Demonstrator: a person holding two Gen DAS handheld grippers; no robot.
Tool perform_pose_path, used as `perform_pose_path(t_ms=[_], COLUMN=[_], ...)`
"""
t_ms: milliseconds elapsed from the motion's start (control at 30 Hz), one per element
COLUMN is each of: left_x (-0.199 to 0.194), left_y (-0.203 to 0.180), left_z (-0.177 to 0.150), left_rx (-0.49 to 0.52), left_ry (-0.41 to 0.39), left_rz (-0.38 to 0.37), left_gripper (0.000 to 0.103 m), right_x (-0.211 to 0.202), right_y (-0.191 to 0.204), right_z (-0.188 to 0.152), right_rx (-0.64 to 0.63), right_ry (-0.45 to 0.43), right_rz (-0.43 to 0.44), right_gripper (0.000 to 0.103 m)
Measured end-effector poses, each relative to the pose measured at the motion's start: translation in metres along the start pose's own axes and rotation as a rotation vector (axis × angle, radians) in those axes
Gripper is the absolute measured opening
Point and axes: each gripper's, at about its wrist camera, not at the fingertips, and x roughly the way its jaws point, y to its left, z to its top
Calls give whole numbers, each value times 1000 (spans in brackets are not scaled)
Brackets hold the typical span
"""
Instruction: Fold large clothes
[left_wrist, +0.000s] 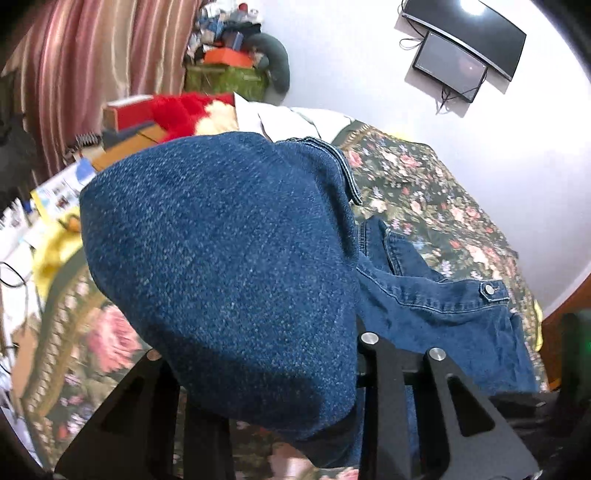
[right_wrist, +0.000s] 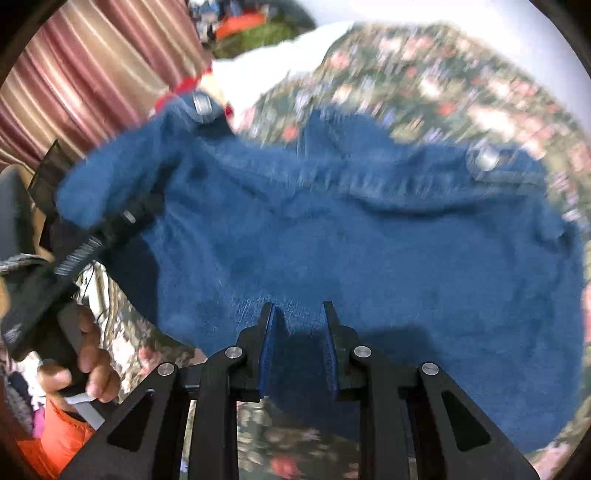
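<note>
A blue denim jacket (left_wrist: 229, 251) is lifted over a floral bedspread (left_wrist: 424, 192). In the left wrist view a big fold of it drapes over my left gripper (left_wrist: 295, 369) and hides the fingertips; the gripper appears shut on the denim. A buttoned cuff (left_wrist: 489, 290) hangs to the right. In the right wrist view the jacket (right_wrist: 369, 240) spreads wide and blurred. My right gripper (right_wrist: 299, 325) has denim between its blue pads (right_wrist: 267, 347), jaws slightly apart. The left gripper (right_wrist: 122, 221) grips the jacket's left edge there.
A striped curtain (left_wrist: 92, 66) hangs at the left. Boxes, red plush (left_wrist: 177, 110) and clutter lie at the bed's far side. A white pillow (left_wrist: 288, 122) lies at the head. Two dark screens (left_wrist: 461, 48) hang on the white wall.
</note>
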Motion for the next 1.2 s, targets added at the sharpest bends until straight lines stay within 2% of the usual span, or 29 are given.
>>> perform_pose_path(t_ms=[67,133,300,367,467,600,700,800,900,1000,1033,1100,1200], left_x=[-1,0,-8,-13,-21,-33,-43,-51,-46,-30,-20,-9,-10], left_y=[4,6,-17,-37,-67,-120,-163,-207,-239,-260,-266,-269,-269], left_z=[-3,-6,-1,4,10,11,2,-20,-49,-83,-97,-114,-128], left_rx=[29,63,144,191,258,369,472,604,728,839,888,933,990], left_ry=[-4,-9,-53,-81,-118,-174,-221,-258,-199,-78,-12,72,81], left_rz=[35,57,44,28,-1,-55,-105,-147,-215,-257,-270,-283,-284], left_gripper=[31,31,31,31,30,30,30,30,30,30,30,32,39], right_x=[29,49,50,37,0,-63,-109,-136,-154,-169,-174,-181,-191], right_y=[4,7,13,4,-18,-56,-90,-116,-136,-154,-159,-163,-165], right_z=[-4,-8,0,2,-1,-21,-47,-71,-97,-116,-124,-133,-148], right_rx=[27,33,-15,25,104,156,226,280,320,352,366,384,409], right_ry=[67,97,133,129,57,-55,-125,-143,-148,-147,-149,-158,-177], right_rz=[33,43,14,45,63,-33,-110,-156,-223,-239,-245,-250,-242], right_gripper=[19,19,19,19,19,19,19,19,19,19,19,19,19])
